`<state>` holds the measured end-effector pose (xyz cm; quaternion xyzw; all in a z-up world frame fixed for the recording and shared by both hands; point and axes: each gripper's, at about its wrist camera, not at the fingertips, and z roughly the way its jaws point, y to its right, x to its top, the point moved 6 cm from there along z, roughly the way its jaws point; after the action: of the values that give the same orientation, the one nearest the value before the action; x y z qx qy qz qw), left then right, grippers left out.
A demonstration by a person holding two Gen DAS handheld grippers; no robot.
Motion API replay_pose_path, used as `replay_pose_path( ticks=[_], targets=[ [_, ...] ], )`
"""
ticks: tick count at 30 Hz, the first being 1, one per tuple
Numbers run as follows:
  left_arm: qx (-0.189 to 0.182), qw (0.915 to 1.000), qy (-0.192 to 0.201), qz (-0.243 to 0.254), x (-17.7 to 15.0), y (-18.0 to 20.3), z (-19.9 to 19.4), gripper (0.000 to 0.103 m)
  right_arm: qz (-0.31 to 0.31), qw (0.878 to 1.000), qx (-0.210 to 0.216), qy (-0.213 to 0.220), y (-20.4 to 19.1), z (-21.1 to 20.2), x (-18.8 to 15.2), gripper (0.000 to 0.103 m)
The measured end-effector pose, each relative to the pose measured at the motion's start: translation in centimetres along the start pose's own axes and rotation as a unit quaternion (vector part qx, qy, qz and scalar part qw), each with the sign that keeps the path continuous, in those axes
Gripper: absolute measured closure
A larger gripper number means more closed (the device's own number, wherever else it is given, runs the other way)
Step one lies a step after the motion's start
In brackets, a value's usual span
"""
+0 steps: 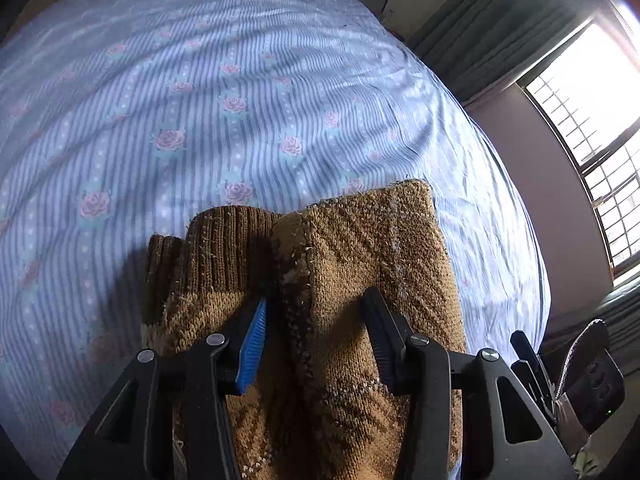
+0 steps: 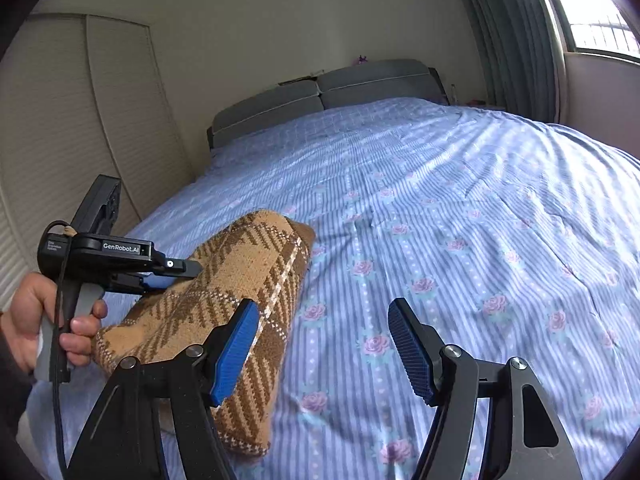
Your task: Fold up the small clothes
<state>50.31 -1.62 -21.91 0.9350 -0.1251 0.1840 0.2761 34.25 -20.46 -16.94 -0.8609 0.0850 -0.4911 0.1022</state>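
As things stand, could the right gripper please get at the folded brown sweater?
Probably yes: the right gripper is open and empty beside the sweater, with only bedsheet around; the left gripper holds the far side.

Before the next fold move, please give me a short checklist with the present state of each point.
1. Left gripper has sweater fabric between its fingers: ok, but firmly shut or not: cannot tell.
2. Right gripper open and holding nothing: ok.
3. Sweater bundle lies on the bed sheet: ok.
4. Fold is neat, edges aligned: not ok; ribbed hem sticks out unevenly in the left wrist view.
5. Free sheet beside the bundle for laying it down: ok.
6. Sleeves tucked inside: cannot tell.
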Motion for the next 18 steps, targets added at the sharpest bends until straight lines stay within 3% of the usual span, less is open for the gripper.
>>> replay_pose_path(
  ticks=[6,7,12,18],
  targets=[
    [0.001,0.9996,0.014,0.023,-0.4,1.0,-1.1,0.075,-0.002,1.0,0.008,0.014,0.5,-0.3,-0.3,0.035],
    [0.007,0.9994,0.026,0.023,-0.5,1.1,-2.0,0.084,-0.002,1.0,0.008,0.019,0.7,-0.6,-0.3,0.035],
    [0.003,0.995,0.098,0.019,-2.2,2.3,-7.7,0.085,0.0,0.999,0.024,0.032,0.5,-1.3,-0.1,0.035],
    [0.028,0.9951,0.091,-0.024,-3.5,-1.1,-5.9,0.085,-0.019,0.999,0.032,0.029,-0.6,-1.0,-0.8,0.035]
  ],
)
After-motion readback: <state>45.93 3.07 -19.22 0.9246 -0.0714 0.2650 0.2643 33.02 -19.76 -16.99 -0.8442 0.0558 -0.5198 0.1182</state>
